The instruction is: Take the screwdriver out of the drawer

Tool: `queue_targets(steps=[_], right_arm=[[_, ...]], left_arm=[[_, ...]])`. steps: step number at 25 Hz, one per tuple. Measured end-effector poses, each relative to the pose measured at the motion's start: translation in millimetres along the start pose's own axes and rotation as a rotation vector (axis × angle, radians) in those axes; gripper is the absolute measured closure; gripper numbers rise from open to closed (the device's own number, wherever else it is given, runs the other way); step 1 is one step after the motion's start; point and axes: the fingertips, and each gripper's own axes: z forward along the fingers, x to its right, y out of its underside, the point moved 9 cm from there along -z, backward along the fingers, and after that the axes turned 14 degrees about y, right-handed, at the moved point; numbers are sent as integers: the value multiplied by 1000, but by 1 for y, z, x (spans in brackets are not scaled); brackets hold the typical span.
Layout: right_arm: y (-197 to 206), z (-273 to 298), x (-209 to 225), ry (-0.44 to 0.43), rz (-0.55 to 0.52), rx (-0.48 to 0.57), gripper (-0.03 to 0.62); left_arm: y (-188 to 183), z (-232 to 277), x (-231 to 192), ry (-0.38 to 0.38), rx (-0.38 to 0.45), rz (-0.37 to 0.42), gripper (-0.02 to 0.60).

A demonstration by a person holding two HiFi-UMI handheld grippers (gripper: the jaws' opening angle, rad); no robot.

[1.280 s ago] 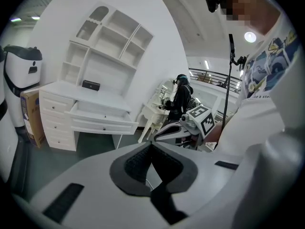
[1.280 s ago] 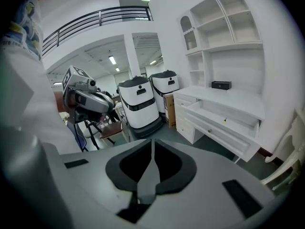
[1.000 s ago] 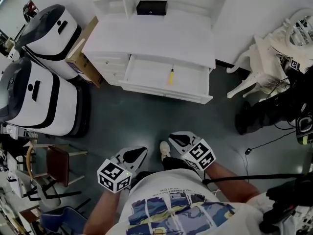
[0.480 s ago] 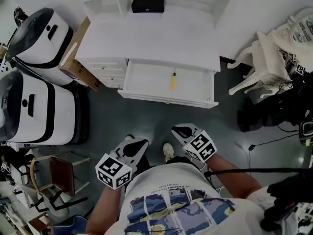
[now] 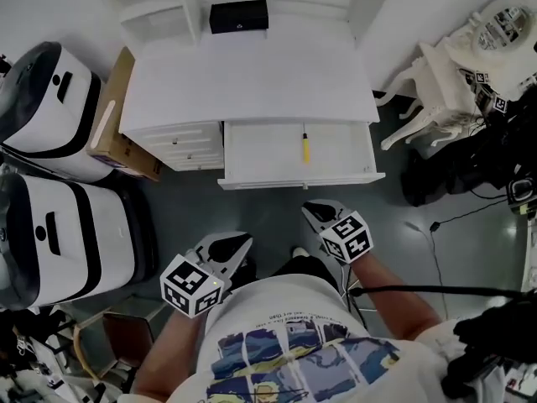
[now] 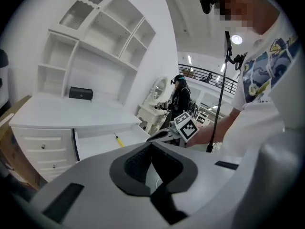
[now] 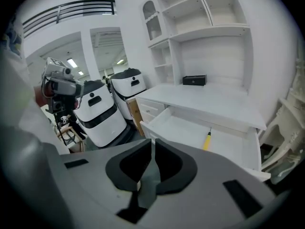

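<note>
A yellow-handled screwdriver [image 5: 305, 148] lies in the open white drawer [image 5: 302, 180] of a white desk [image 5: 252, 82]. It also shows in the left gripper view [image 6: 117, 139] and the right gripper view [image 7: 208, 140]. My right gripper [image 5: 315, 212] hovers over the floor just short of the drawer's front edge, shut and empty. My left gripper [image 5: 233, 246] hangs lower left of it, further from the drawer, jaws together with nothing between them. In their own views both the left gripper [image 6: 151, 146] and the right gripper [image 7: 153, 142] point toward the desk.
A small black box [image 5: 239, 16] sits at the back of the desk under white shelves. Two white machines [image 5: 50, 225] and a cardboard box [image 5: 113, 120] stand left of the desk. A white chair [image 5: 436, 82] and dark gear with cables [image 5: 470, 175] crowd the right.
Both grippers have moved forward toward the desk, and the drawer now lies closer and more squarely ahead. The right gripper's tips have come near the drawer front. Both stay shut.
</note>
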Motion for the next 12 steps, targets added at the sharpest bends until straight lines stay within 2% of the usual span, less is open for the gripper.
queue_targets(steps=[4,8,12], right_arm=[[-8,20,-1,90,59,-27,566],[-15,38,14,169,98,-66,562],[-22,67,44,222,107,-98,508]], left_arm=[[0,-26,-22,53,-34,2,568],[-2,-41,-48,63,-28,-12,568],[-11,-43,-69,57,-3,-5,568]])
